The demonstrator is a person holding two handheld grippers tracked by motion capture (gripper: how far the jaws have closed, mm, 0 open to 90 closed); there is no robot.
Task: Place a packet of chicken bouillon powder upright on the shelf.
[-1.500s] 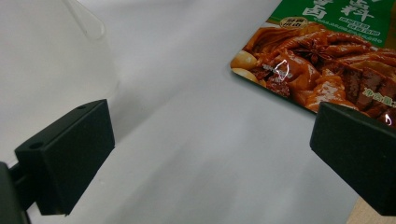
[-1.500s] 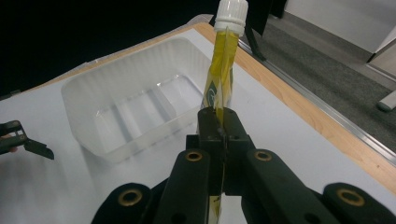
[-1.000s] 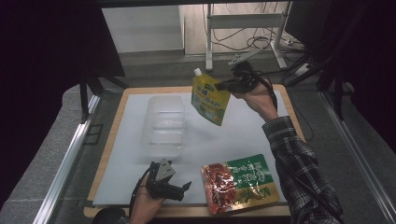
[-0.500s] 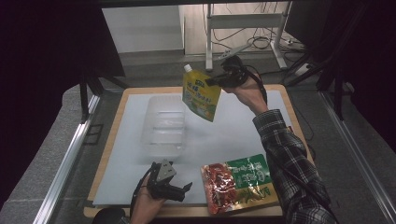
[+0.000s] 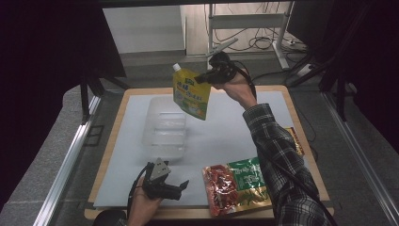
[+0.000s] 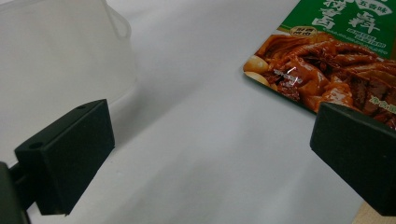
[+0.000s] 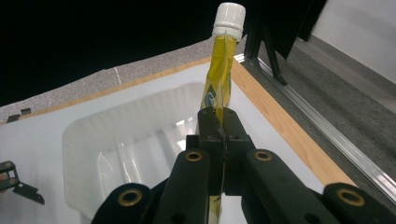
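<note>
My right gripper is shut on the upper edge of a yellow spouted pouch with a white cap. The pouch hangs in the air over the far end of a clear plastic tray. Down at the near edge of the white mat, my left gripper rests open, nothing between its jaws. A red and green food packet lies flat just to its right.
A white mat covers a wooden board. Grey floor and a metal rail run along the left. A desk frame with cables stands beyond the far edge. Another packet's edge peeks out by the person's sleeve.
The right gripper has carried the yellow pouch leftward and slightly up, from right of the tray to above its far end. The left gripper has stayed put.
</note>
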